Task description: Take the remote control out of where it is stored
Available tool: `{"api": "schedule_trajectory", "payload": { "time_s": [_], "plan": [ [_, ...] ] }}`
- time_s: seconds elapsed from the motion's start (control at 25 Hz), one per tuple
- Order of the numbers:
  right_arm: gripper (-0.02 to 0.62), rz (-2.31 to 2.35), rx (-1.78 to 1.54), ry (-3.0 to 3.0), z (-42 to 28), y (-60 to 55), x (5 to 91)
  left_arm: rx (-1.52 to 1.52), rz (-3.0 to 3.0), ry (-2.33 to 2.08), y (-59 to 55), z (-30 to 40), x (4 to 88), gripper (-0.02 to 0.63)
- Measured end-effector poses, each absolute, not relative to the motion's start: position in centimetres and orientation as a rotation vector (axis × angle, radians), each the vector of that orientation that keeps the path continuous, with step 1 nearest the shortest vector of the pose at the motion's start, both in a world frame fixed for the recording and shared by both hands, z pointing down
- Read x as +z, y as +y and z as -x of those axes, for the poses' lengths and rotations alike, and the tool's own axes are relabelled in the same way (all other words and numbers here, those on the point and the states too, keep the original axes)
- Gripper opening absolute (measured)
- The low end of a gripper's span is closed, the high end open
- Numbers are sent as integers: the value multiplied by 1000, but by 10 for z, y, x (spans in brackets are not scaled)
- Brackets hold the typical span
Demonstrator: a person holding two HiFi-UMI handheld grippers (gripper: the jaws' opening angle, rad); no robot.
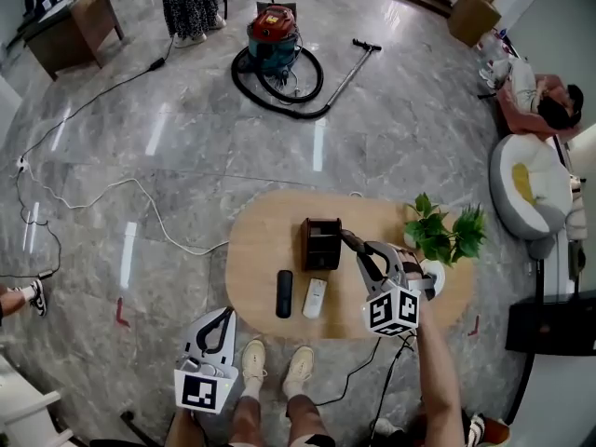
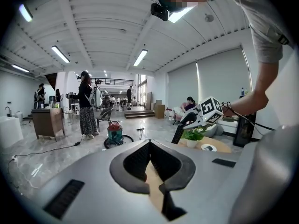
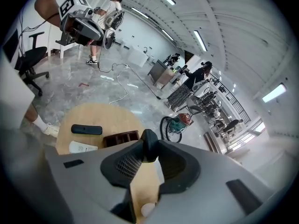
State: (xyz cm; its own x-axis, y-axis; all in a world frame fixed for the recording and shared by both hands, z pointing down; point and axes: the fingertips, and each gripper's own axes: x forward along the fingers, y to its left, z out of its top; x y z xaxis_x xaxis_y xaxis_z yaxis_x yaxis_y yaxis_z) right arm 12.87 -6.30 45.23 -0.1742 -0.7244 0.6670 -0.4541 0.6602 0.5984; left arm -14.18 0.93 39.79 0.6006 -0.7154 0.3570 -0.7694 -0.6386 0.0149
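A dark brown holder box (image 1: pixel 321 243) stands in the middle of the oval wooden table (image 1: pixel 261 250). In front of it lie a black remote (image 1: pixel 284 293) and a white remote (image 1: pixel 315 298), both also in the right gripper view as the black remote (image 3: pixel 86 129) and white remote (image 3: pixel 83 147). My right gripper (image 1: pixel 350 242) hovers just right of the box, shut on a second dark remote (image 3: pixel 149 146), which hangs down from it in the left gripper view (image 2: pixel 179 133). My left gripper (image 1: pixel 223 317) is off the table's near left edge, its tips together and empty (image 2: pixel 149 143).
A potted plant (image 1: pixel 442 236) and a small white dish (image 1: pixel 434 273) sit at the table's right end. The person's feet (image 1: pixel 277 366) are at the near edge. A vacuum cleaner (image 1: pixel 275 40) with hose and cables lie on the floor beyond.
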Motion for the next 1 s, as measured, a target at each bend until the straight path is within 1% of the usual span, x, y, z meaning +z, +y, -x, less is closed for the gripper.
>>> {"api": "schedule_trajectory", "payload": {
  "time_s": [0.4,1.0],
  "plan": [
    [106,-984,-279,-1759,-159,-27,455,485,-2673,-1192,25,130,402,5],
    [106,-984,-193,-1743,-193,21,503,514,-2693,-1111,41,88,426,5]
  ]
}}
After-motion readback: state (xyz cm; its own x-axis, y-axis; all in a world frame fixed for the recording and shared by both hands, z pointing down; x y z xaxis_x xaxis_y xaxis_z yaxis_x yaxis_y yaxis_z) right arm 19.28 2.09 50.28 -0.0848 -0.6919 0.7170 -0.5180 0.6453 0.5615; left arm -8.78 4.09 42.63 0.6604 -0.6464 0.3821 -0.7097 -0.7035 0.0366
